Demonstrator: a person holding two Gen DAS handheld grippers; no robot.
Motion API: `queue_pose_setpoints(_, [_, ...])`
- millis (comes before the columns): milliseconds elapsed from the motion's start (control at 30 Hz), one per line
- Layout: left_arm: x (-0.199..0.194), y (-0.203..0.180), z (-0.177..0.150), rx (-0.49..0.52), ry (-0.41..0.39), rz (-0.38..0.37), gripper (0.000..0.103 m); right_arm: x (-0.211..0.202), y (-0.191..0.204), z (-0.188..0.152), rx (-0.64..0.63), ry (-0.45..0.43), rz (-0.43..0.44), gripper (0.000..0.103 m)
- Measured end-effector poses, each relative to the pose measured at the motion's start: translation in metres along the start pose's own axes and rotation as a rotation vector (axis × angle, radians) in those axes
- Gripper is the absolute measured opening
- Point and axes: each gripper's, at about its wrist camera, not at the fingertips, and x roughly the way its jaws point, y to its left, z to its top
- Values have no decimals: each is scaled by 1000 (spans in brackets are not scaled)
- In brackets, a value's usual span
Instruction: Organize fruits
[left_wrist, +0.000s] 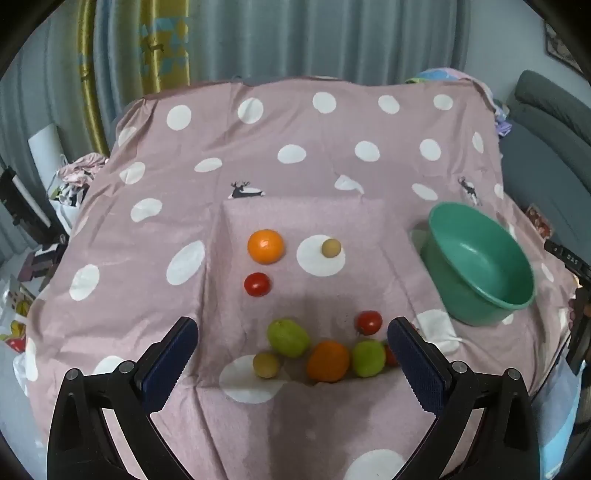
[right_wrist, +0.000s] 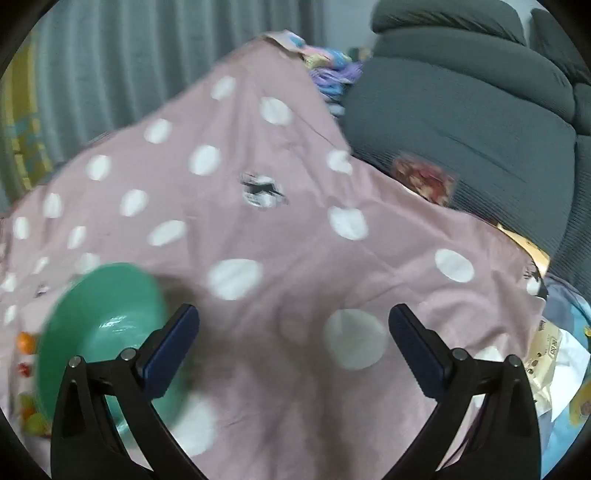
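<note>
Loose fruits lie on a pink polka-dot cloth (left_wrist: 332, 147). Far group: an orange (left_wrist: 265, 246), a beige round fruit (left_wrist: 331, 247), a red tomato (left_wrist: 257, 284). Near group: a green fruit (left_wrist: 288, 338), a second beige fruit (left_wrist: 265, 364), another orange (left_wrist: 328, 361), a second green fruit (left_wrist: 368, 357), a tomato (left_wrist: 369, 322). An empty green bowl (left_wrist: 480, 266) stands to the right. My left gripper (left_wrist: 291, 365) hangs open above the near group, touching nothing. In the blurred right wrist view my right gripper (right_wrist: 293, 350) is open over bare cloth, the bowl (right_wrist: 99, 332) at its left finger.
A grey sofa (right_wrist: 461, 122) borders the cloth on the right. Bags and packets (right_wrist: 550, 354) lie by the cloth's right edge. Clutter and clothes (left_wrist: 74, 177) sit off the left edge. Curtains (left_wrist: 295, 37) hang behind.
</note>
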Motion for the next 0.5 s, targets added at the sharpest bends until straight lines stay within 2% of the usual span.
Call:
queue_pose_setpoints(167, [-11,5,-2,-14,-25,-15,102,-42,44,-11,-80,-65,159,103])
queue_pose_setpoints(333, [-17,11,-6,-34,-28,-20,102,-74,93,-10,-173,-54,280,103])
queue_pose_setpoints(500, [-20,17,-11,-59,-30,-27,102,-98,142,-25,-286,-50,405,103])
